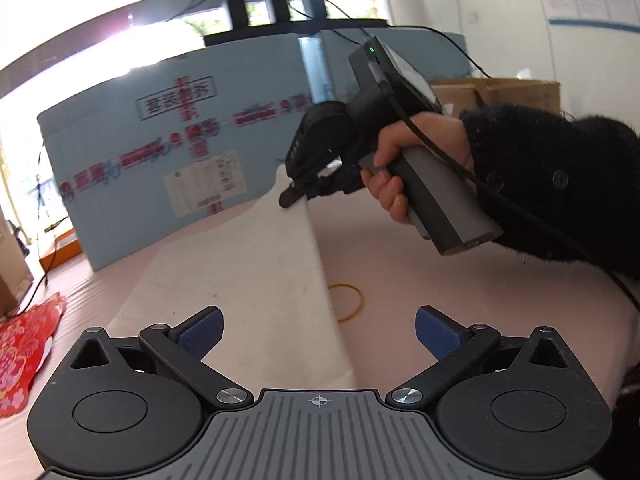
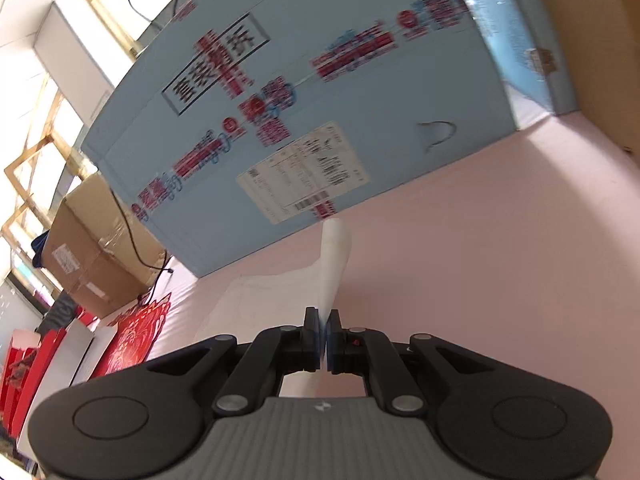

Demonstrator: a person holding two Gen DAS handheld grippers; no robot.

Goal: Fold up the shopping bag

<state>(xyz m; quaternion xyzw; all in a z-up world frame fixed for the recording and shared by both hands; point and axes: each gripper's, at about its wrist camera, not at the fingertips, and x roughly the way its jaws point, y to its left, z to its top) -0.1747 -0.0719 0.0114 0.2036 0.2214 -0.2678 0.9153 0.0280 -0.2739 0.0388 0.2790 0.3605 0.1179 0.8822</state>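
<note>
A white shopping bag [image 1: 248,280] lies on the pink table [image 1: 440,272], its far right corner lifted. My right gripper [image 1: 294,196] is shut on that raised corner, held by a hand in a dark sleeve. In the right wrist view the right gripper [image 2: 323,334] pinches the thin white bag [image 2: 332,268], which rises ahead between the shut jaws. My left gripper [image 1: 319,330] is open and empty, its blue pads [image 1: 434,334] apart, over the bag's near edge.
A large light-blue box [image 1: 180,152] stands at the back of the table. A yellow rubber band [image 1: 350,302] lies right of the bag. Red patterned paper [image 1: 24,352] lies at the left. Brown cardboard boxes [image 2: 92,248] stand beyond the table.
</note>
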